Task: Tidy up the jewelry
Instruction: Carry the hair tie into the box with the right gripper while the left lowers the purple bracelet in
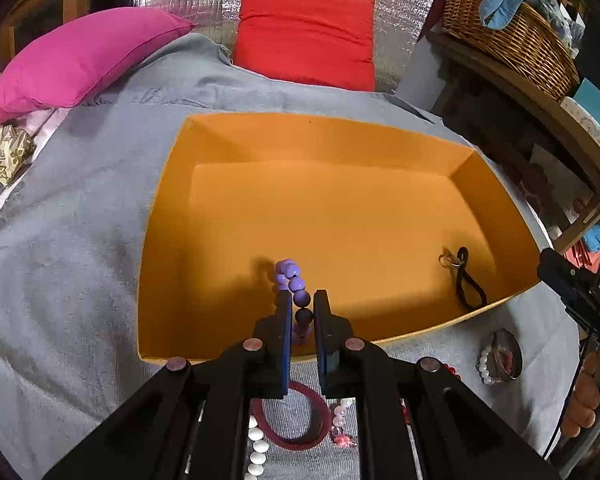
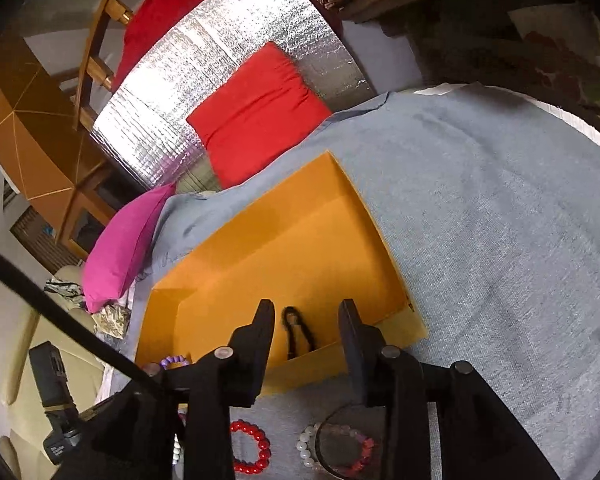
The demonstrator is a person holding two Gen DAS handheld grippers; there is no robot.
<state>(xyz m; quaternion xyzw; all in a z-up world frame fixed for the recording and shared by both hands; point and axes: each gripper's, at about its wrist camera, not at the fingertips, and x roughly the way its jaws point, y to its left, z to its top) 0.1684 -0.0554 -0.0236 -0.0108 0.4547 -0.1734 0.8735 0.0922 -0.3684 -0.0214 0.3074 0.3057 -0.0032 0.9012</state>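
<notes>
Purple bead bracelet [image 1: 296, 284] pinched between left claw [image 1: 302, 300] pads, hanging over near part of orange box [image 1: 496, 184], low above box floor; whether it touches the floor cannot be told. Left claw narrow, clamped on the beads. Black cord with metal ring [image 1: 466, 280] lying loose in box's near right corner, well apart from bracelet. Right claw [image 2: 309, 312] parted, nothing between pads, hovering just above that black cord, which lies inside the box past the fingertips. On grey cloth [image 1: 72, 240] just outside near box wall: dark red hair tie [image 1: 296, 420], white bead string [image 1: 257, 446], red bead bracelet [image 2: 252, 446], white pearl bracelet [image 2: 306, 446] beside a small round dish [image 2: 342, 444]. Beyond the box: red cushion [image 1: 304, 36], pink cushion [image 1: 80, 56], wicker basket [image 1: 512, 36] on a wooden shelf.
</notes>
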